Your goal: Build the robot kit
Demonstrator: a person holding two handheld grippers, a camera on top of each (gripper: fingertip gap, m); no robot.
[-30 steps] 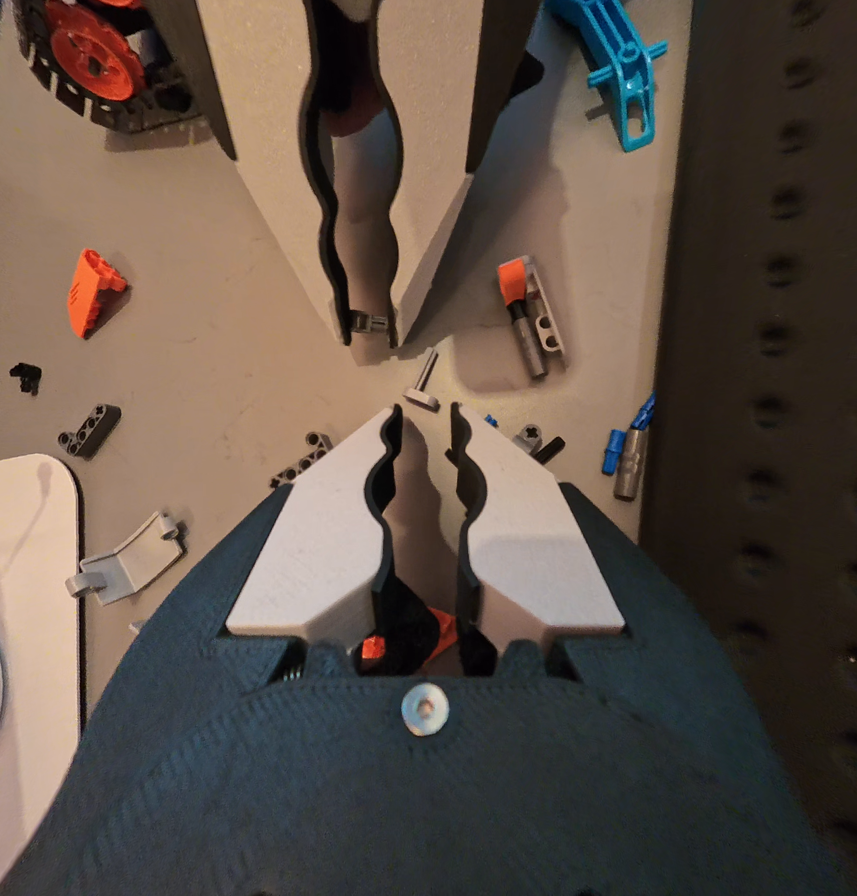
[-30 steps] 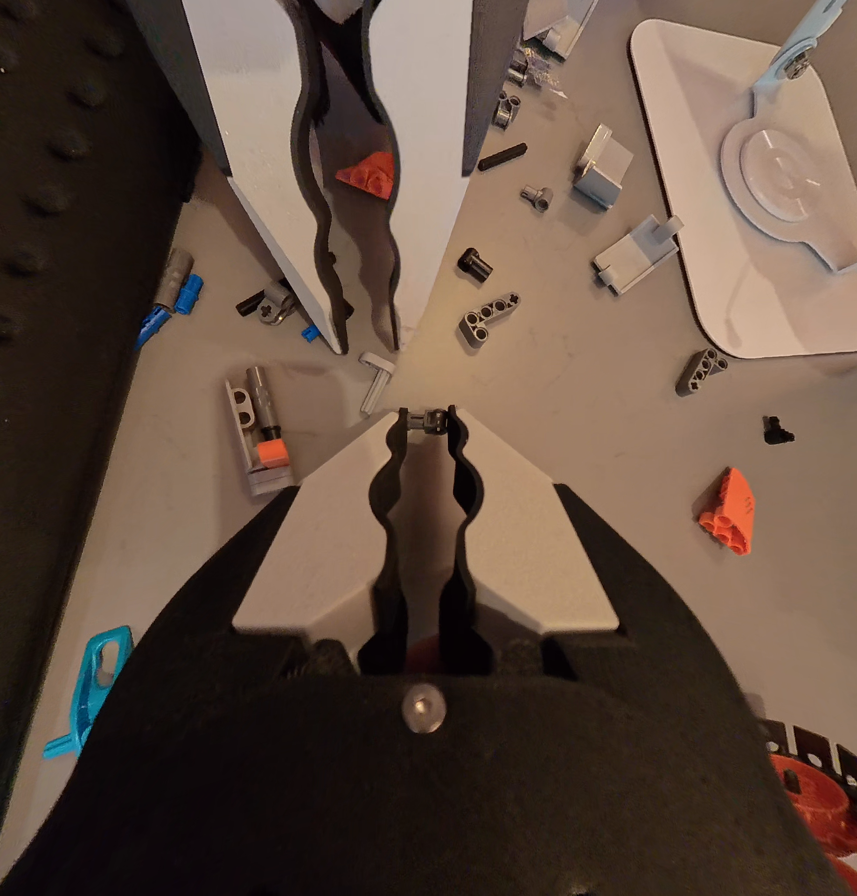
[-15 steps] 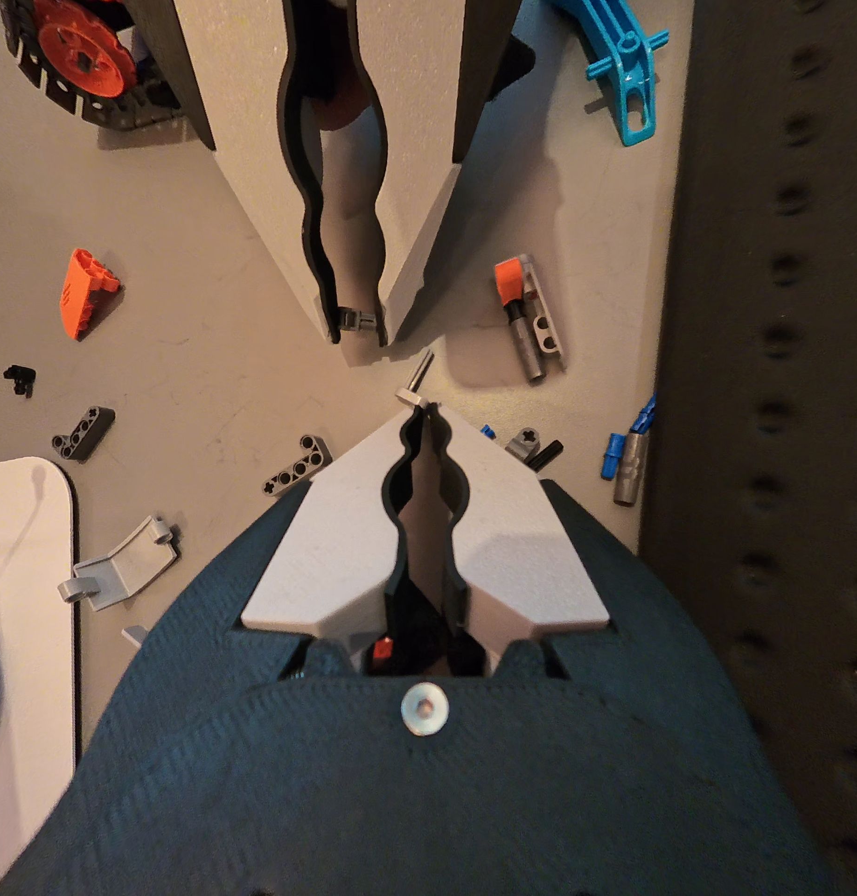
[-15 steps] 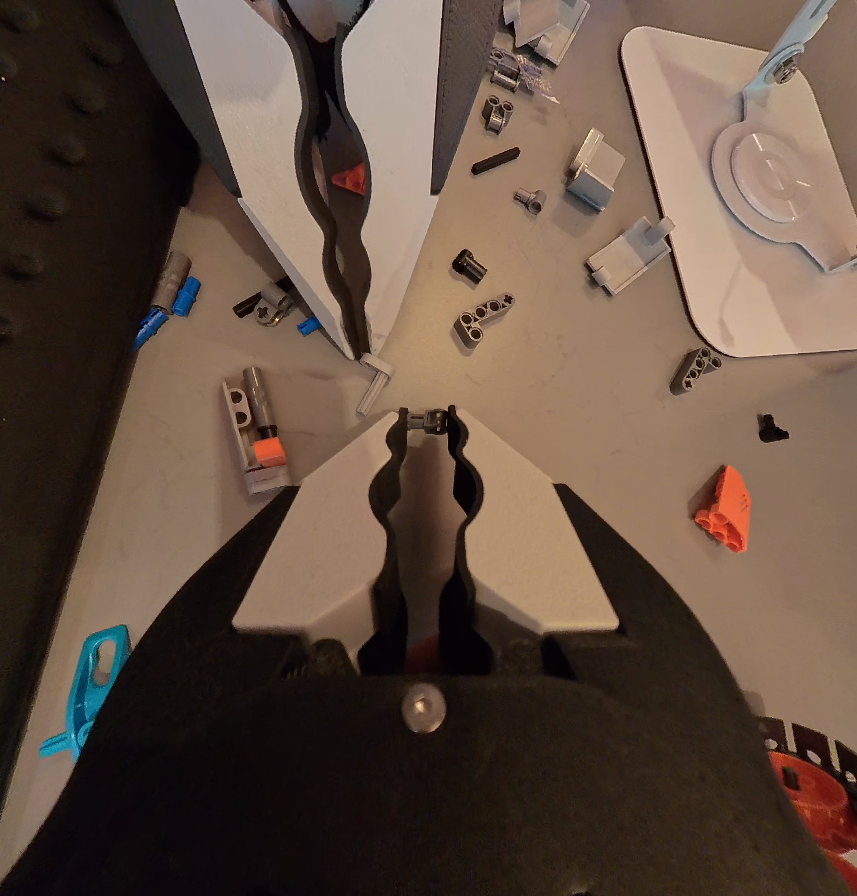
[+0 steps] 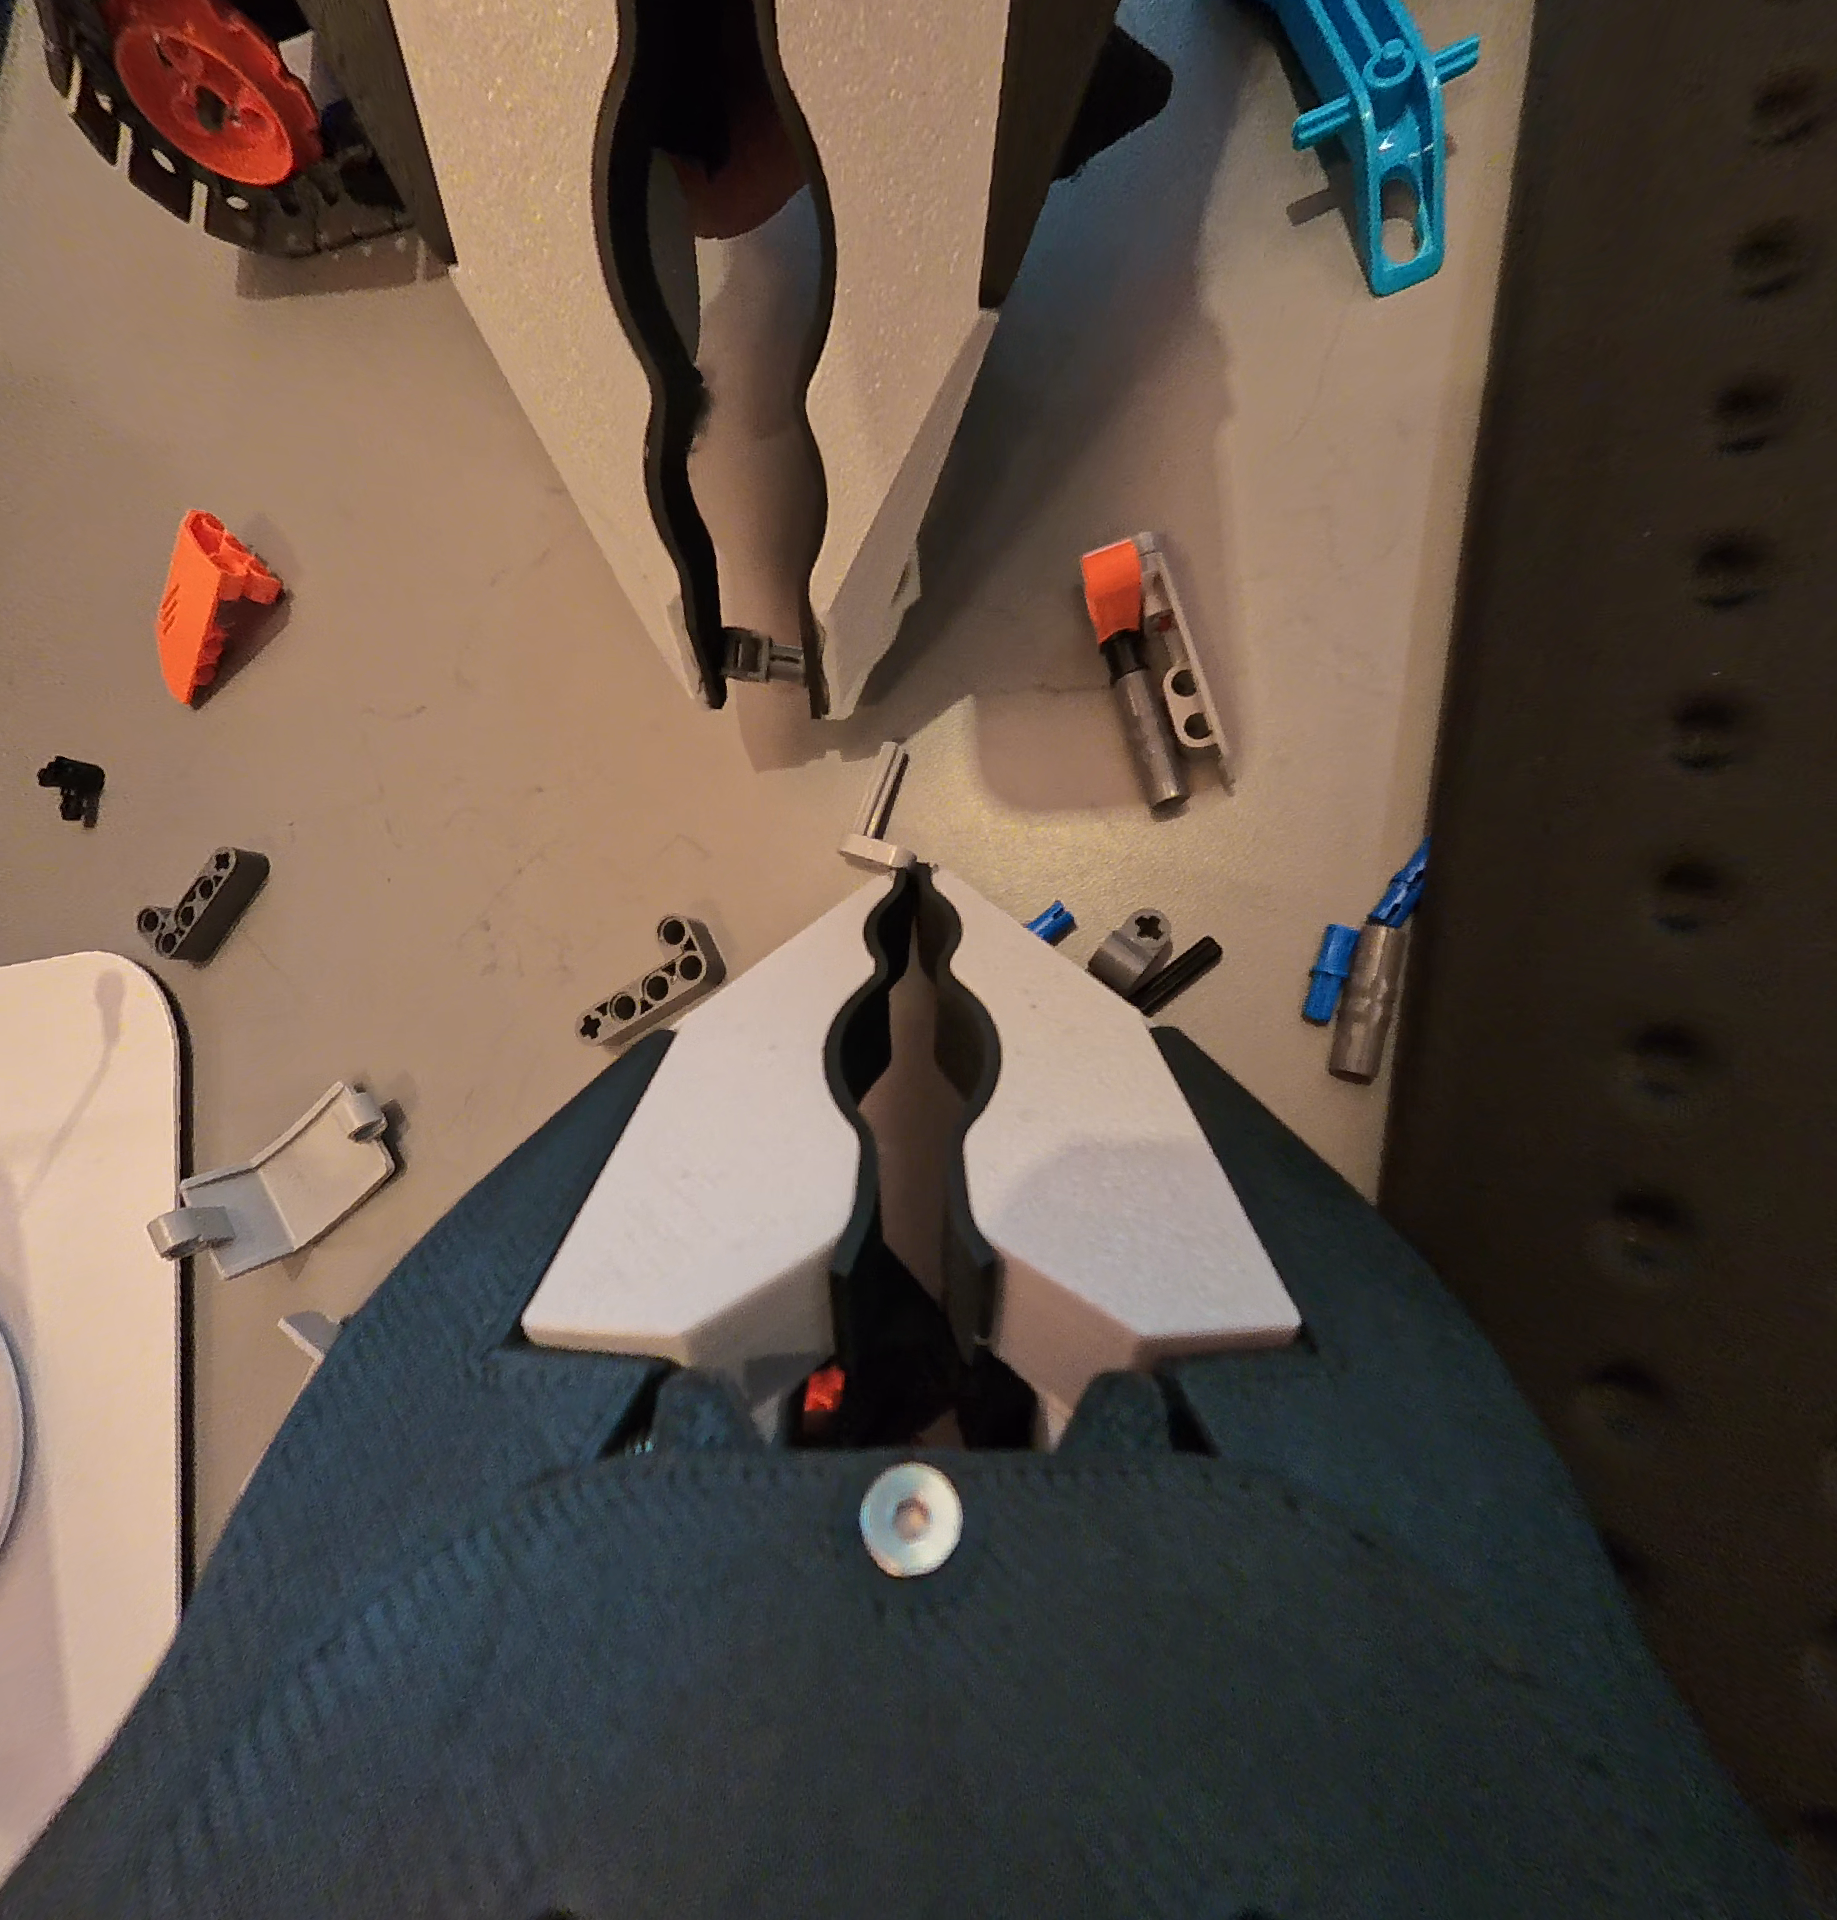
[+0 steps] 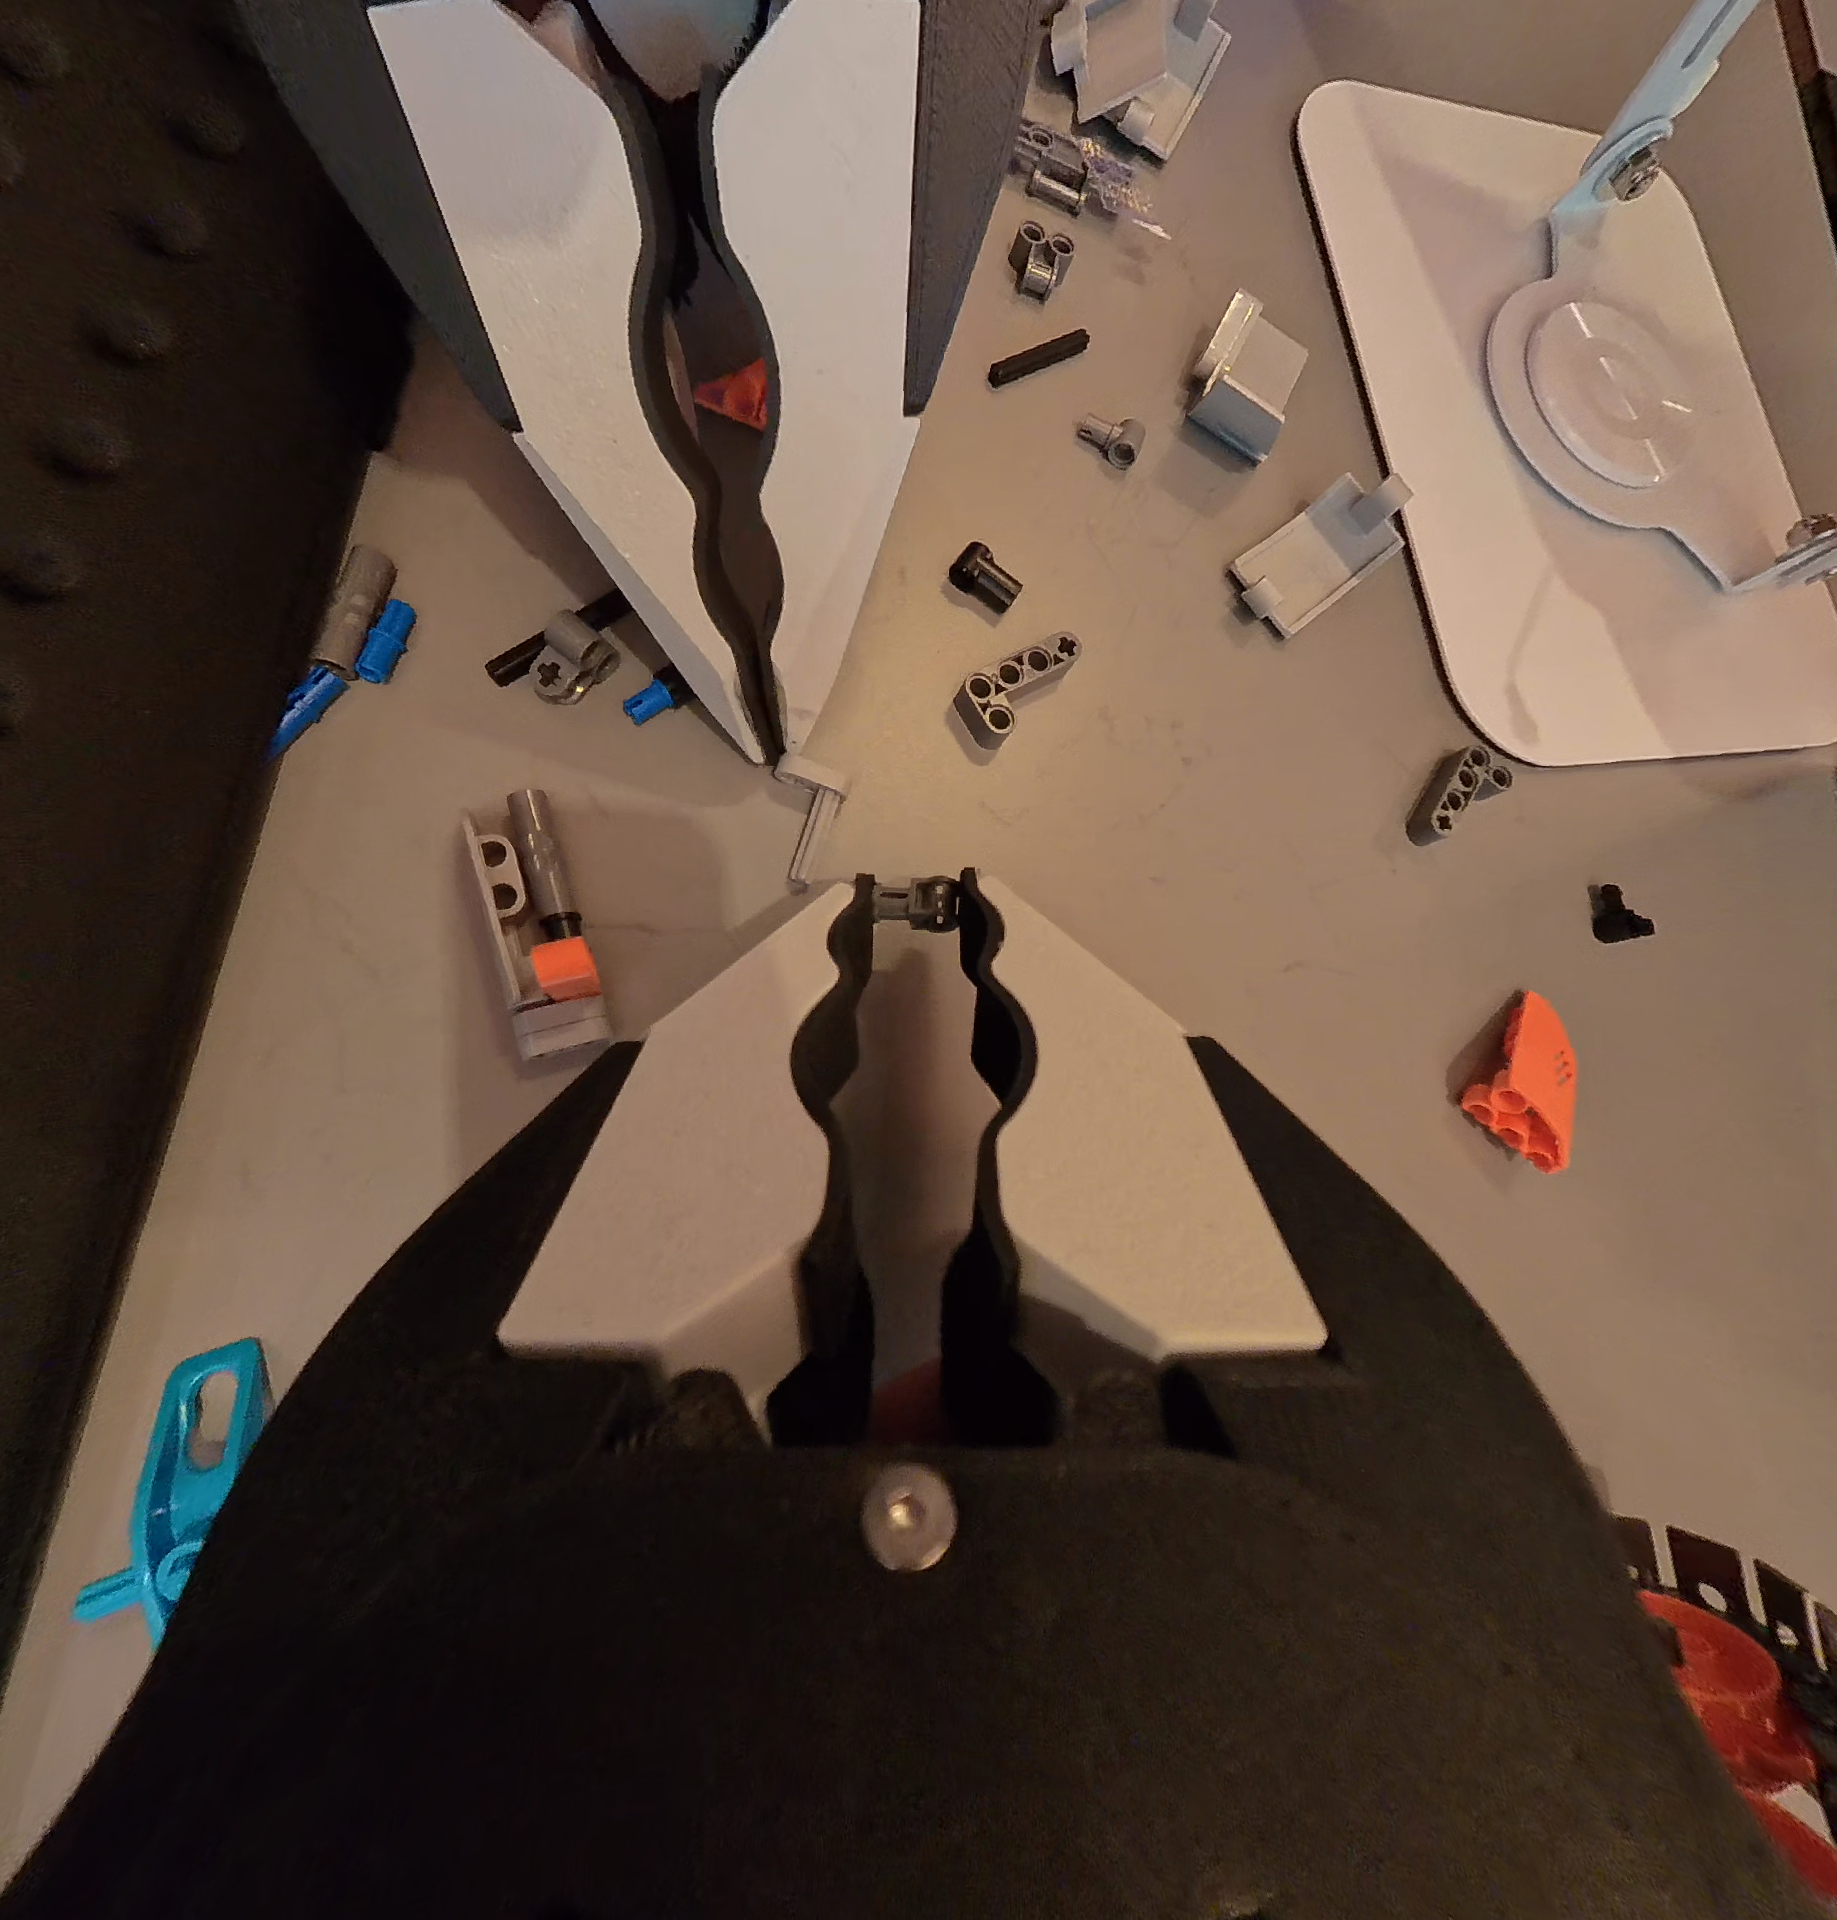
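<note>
My left gripper (image 5: 909, 871) has its jaws closed on the flat head of a light grey T-shaped pin (image 5: 881, 800), whose shaft points away over the grey tabletop. In the right wrist view the left gripper (image 6: 787, 750) comes in from the top with the pin (image 6: 816, 808) at its tips. My right gripper (image 6: 912, 896) is shut on a small dark grey connector (image 6: 916, 902), held crosswise between its tips. In the left wrist view the right gripper (image 5: 763, 665) faces mine with the connector (image 5: 758, 659). The two grippers' tips are close, the pin between them.
Loose parts lie around: an orange wedge (image 5: 213, 603), grey L-beams (image 5: 654, 992), a grey-and-orange assembly (image 5: 1153, 665), blue-and-grey pins (image 5: 1361, 987), a turquoise piece (image 5: 1387, 156), an orange tracked wheel (image 5: 207, 114). A white tray (image 6: 1516, 665) is on one side, a black dimpled mat (image 5: 1672, 935) on the other. My right fingertips sit around 4 centimeters from my left ones. The orange tracked wheel (image 5: 207, 114) lies around 20 centimeters away from my right fingertips.
My left gripper moved forward and closed from open onto the head of the light grey pin. The right gripper stayed shut on its connector and barely moved.
</note>
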